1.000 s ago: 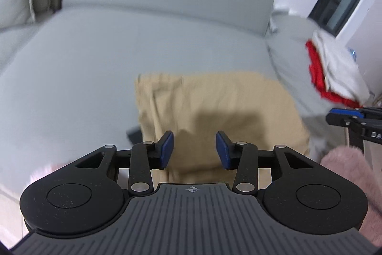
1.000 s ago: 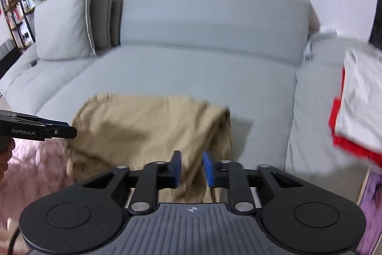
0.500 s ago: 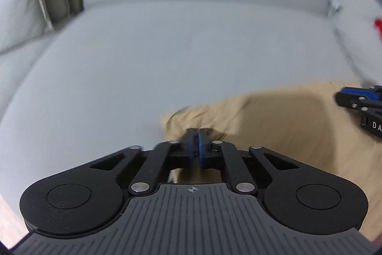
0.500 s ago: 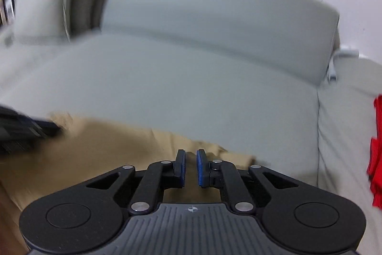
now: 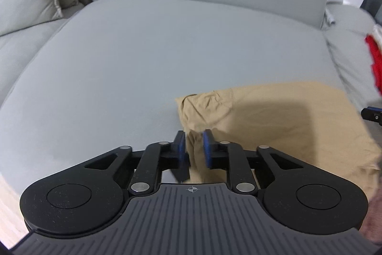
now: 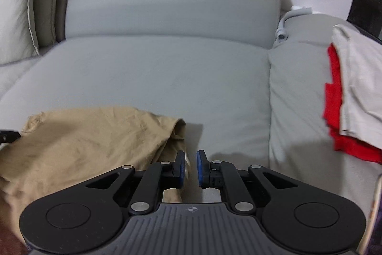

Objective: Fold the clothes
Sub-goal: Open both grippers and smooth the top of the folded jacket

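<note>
- The left gripper (image 5: 193, 147) is pointing steeply down at the near left corner of the tan garment (image 5: 281, 126); its blue pads (image 5: 207, 149) are standing a little apart and its jaws are opening, with a fold of tan cloth hanging in the gap, and no pad is visibly pressing on it.
- The right gripper (image 6: 190, 167) is angling down at the garment's (image 6: 90, 142) near right corner; its jaws are opening too, narrowly spread, the cloth edge lying just beside the left pad (image 6: 182, 167) and the grey cushion showing through the gap.
- The tan garment is lying folded and rumpled on the front of the grey sofa seat (image 6: 152, 73), between the two grippers, its far edge bunching at both corners.
- Right of the garment, on the sofa's next seat, a white garment (image 6: 360, 87) is resting on a red one (image 6: 334, 97).
- Left of the garment, at the sofa's back, pale cushions (image 6: 16, 16) are standing upright.
- A small crosshair mark (image 6: 191, 209) is showing on each gripper body; no readable writing is showing anywhere in these views.
</note>
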Motion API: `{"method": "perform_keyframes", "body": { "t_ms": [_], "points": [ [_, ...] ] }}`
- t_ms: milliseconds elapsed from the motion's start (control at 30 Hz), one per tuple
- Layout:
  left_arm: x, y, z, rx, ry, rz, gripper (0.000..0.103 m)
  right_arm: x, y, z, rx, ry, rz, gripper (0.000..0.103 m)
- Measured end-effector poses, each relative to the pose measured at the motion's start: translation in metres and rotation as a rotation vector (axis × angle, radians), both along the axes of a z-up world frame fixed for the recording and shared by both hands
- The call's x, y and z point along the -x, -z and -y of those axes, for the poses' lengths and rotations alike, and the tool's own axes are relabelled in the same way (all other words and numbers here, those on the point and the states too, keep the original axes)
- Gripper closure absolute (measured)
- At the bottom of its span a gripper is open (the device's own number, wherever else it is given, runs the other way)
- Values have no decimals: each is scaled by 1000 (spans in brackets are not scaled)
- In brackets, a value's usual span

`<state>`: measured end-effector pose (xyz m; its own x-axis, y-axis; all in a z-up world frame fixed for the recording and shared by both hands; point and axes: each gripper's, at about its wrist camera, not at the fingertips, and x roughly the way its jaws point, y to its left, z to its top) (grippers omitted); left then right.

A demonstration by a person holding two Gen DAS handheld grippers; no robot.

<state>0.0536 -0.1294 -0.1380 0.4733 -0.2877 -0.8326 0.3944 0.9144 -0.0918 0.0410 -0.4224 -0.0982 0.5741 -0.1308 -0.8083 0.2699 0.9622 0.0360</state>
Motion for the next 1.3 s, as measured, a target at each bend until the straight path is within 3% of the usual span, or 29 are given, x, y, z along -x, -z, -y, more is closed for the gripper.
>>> {"method": "perform_keyframes", "body": {
  "t_ms": [133,367,733,800,867,933,967,1167,1300],
  "points": [
    [15,-17,10,-33,11,21,78,8,-28,-25,-61,-61,71,83],
    [41,-34,36,-46,61,52,73,8,-36,-70,-28,-220,81,78],
    [36,-21,50,-97,72,54,72,7,-36,-86,-29,-247,63,78],
    [34,-9,50,-121,55,39,75,3,-26,-86,-37,-245,41,78],
    [30,14,46,-143,55,-35,80,0,-3,-84,-31,-232,-34,77],
    [36,22,46,-167,104,-24,80,2,24,-79,-51,-225,-111,78],
    [37,20,46,-176,119,-30,81,10,30,-78,-55,-226,-90,79],
    [48,10,30,-171,169,-67,81,26,14,-79,-46,-231,-127,78],
    [60,-6,17,-124,156,-58,78,40,-2,-74,-48,-164,-170,67]
  ]
}}
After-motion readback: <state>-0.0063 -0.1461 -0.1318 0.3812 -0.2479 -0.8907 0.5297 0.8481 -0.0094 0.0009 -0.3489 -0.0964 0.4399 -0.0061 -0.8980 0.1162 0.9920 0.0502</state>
